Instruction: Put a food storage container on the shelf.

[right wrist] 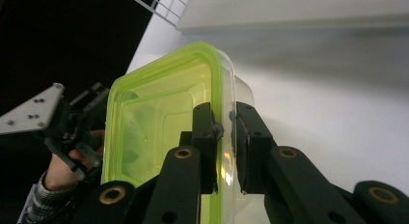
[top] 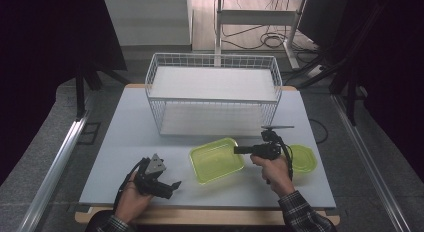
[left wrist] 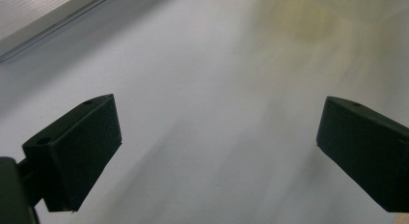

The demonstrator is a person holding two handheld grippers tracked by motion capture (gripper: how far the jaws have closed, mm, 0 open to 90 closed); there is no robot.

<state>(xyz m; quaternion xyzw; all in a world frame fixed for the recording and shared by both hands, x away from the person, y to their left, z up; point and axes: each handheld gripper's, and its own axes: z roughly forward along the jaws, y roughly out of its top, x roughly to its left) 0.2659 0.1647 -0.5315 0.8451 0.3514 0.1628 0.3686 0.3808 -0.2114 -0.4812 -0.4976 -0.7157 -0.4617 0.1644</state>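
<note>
A pale grey table [top: 125, 142] carries a white wire basket [top: 214, 94] at its far middle. Near the front sits a green-rimmed clear box [top: 216, 159], with a green lid [top: 303, 157] lying flat near it to the right.

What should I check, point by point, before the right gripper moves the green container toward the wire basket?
1. Right gripper shut on the rim of the green container: ok.
2. Grip depth: only the rim edge is pinched; firmness cannot tell.
3. Left gripper open and away from the container: ok.
4. Wire basket open at the top, nothing visible inside: ok.
5. Green lid lies apart, beside the right hand: ok.
</note>
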